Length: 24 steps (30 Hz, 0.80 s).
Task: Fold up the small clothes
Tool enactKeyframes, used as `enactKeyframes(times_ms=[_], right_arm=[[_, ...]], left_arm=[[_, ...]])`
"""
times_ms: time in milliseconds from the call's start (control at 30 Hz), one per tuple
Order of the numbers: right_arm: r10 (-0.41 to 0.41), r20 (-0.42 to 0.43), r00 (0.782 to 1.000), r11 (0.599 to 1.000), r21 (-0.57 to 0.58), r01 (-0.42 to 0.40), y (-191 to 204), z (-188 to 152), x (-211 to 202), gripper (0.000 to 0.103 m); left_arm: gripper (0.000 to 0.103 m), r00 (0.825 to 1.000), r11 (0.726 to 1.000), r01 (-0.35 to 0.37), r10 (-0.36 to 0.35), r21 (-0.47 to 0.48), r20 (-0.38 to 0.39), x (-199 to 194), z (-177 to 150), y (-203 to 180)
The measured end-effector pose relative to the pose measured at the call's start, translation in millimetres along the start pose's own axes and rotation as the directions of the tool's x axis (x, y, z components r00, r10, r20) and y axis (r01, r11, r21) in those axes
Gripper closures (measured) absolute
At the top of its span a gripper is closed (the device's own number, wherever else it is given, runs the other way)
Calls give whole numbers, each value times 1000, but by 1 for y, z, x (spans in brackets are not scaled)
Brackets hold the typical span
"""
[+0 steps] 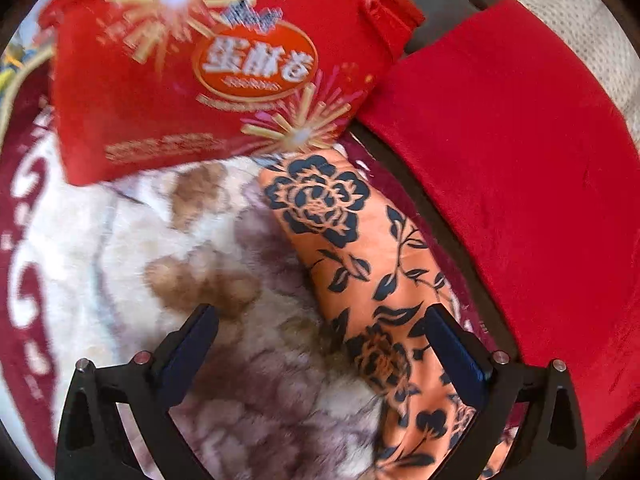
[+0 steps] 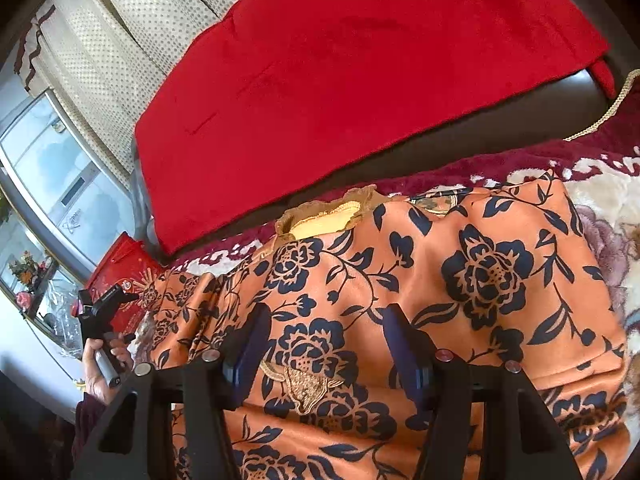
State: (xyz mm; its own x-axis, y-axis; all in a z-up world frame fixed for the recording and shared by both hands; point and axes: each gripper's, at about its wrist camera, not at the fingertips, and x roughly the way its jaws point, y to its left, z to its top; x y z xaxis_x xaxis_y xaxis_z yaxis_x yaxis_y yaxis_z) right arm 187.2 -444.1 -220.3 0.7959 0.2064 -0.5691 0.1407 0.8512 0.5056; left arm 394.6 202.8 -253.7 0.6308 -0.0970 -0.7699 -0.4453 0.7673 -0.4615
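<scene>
Spreading across the plush blanket (image 1: pixel 120 240), the orange garment with dark blue flowers (image 2: pixel 460 280) is the task's thing: in the right wrist view it fills the centre and lower frame, its frilled neckline (image 2: pixel 332 212) toward the upper middle and one sleeve bunched at the left. At the far left edge of that view a hand (image 2: pixel 102 364) grips the handle of the left tool (image 2: pixel 108 300), which sits just beside the bunched sleeve, in front of a red snack bag (image 2: pixel 120 264); whether it touches the cloth cannot be told from here. At the upper left are a dotted curtain (image 2: pixel 120 40) and a window. A red cushion (image 2: pixel 340 60) fills the upper middle. In the lower centre the right tool (image 2: pixel 324 316) hovers over the garment's chest with its jaws partly apart; the cloth lies between and under them, not pinched. In the left wrist view, the red snack bag (image 1: pixel 200 72) takes the blurred upper left, the blanket the left and centre. The left tool (image 1: pixel 320 316) stands wide apart at the bottom, and a folded strip of the garment (image 1: pixel 360 260) runs from the centre down to the lower right beside its right finger (image 1: pixel 456 344), not gripped. The red cushion (image 1: pixel 520 160) fills the right.
</scene>
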Motion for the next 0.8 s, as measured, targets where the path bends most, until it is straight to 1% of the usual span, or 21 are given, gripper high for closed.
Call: enactKeyframes(times_ms=[33, 67, 133, 200, 267, 367, 400, 433, 467, 533, 567, 667, 733, 767, 800], right_arm=[[2, -2, 1000, 1000, 5, -2, 0, 0, 5, 42], [8, -2, 1000, 1000, 15, -8, -1, 1, 6, 42], [16, -1, 1000, 999, 30, -16, -1, 1, 8, 42], [16, -3, 1000, 999, 31, -16, -1, 2, 9, 42], [6, -4, 1000, 1000, 28, -6, 0, 1, 11, 42], [-4, 2, 1000, 999, 38, 4, -4, 2, 8, 42], [-6, 9, 1000, 999, 49, 6, -7, 2, 6, 42], [-7, 17, 1000, 998, 59, 6, -10, 3, 4, 42], [-8, 24, 1000, 998, 66, 6, -12, 3, 1, 42], [-19, 46, 999, 997, 70, 15, -13, 4, -3, 42], [-28, 63, 998, 997, 73, 23, -16, 5, -9, 42], [-38, 101, 994, 995, 95, 28, -23, 7, -22, 42], [-47, 128, 991, 993, 116, 32, -31, 9, -33, 42], [-52, 134, 990, 992, 123, 35, -34, 10, -36, 42], [-55, 140, 989, 991, 131, 37, -36, 11, -39, 42]], left_arm=[[12, 1000, 1000, 13, -13, -9, -18, 6, 2, 0], [18, 999, 999, 24, -24, -21, -33, 11, 4, 0], [39, 995, 997, 59, -62, -53, -73, 26, 6, 0], [45, 993, 997, 54, -60, -59, -97, 39, 7, -4], [45, 995, 999, 42, -44, -25, -88, 43, 8, -14], [45, 992, 997, 76, -76, 0, -103, 50, 9, -25], [59, 992, 997, 80, -79, 4, -100, 52, 9, -28], [90, 993, 997, 73, -71, 13, -94, 53, 8, -30], [101, 993, 997, 73, -71, 20, -94, 55, 8, -33], [98, 994, 996, 85, -83, 31, -75, 52, 7, -40], [98, 994, 994, 96, -93, 52, -56, 47, 5, -47], [98, 987, 976, 162, -163, 147, -3, 17, -7, -84], [98, 978, 950, 199, -209, 242, 16, -7, -22, -117], [98, 972, 931, 216, -233, 295, 23, -21, -33, -135], [98, 965, 903, 237, -262, 358, 20, -36, -47, -154]])
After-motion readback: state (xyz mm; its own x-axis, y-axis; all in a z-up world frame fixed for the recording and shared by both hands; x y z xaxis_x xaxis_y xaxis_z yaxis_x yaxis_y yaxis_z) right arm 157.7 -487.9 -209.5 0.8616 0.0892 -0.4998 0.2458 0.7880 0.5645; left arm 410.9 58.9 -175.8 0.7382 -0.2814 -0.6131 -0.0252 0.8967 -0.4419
